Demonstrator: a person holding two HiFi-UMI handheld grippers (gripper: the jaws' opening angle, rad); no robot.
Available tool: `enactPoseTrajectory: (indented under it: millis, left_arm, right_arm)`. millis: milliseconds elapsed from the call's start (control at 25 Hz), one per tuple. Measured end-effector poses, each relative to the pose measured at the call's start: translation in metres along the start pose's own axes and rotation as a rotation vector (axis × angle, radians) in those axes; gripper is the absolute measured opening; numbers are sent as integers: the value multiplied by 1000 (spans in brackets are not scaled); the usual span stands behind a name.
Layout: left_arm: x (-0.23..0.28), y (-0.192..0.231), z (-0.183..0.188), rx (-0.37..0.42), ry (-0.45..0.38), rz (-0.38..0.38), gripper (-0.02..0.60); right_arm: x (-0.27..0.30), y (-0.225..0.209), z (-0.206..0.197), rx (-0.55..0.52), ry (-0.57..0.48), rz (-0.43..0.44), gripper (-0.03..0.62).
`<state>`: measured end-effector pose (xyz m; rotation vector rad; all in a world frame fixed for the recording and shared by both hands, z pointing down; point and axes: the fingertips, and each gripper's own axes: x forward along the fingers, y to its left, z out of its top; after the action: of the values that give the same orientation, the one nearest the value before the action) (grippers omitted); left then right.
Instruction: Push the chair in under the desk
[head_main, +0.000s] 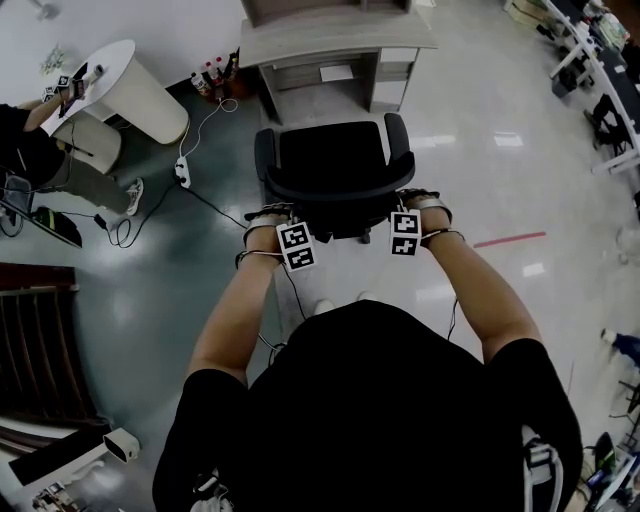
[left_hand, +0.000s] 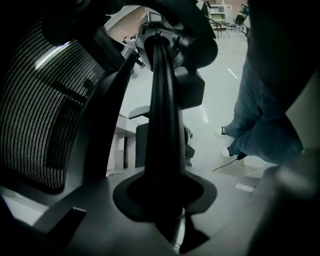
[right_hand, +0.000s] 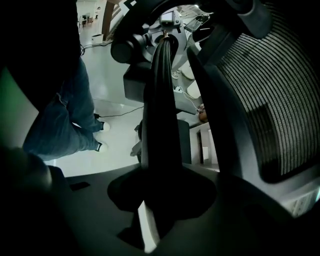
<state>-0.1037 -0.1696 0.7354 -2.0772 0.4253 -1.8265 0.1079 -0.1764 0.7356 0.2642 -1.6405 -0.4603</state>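
Item: chair, black, mesh-backed. It stands on the floor near the front edge of the surface, facing it, not yet under.

Hazards, as I judge them: an uneven push could swing an armrest into the surface's side panel, and a caster veering left could snag the power strip.

Left claw: narrow, clamped on the back rim.

Right claw: narrow, clamped on the same rim.

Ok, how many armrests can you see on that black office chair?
2. In the head view, one armrest sits at the left of the chair, the other at its right. Neither is hidden.
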Motion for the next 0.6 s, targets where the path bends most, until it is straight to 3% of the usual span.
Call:
enactPoseTrajectory:
  millis: [120,600]
  left_arm:
    - [1,1,2,18,-3,13,86]
    - [4,0,7,24,17,30,72]
  right_arm:
    - [2,-1,-4,-8,17,13,86]
    - [2,0,-8,-40,6,12,69]
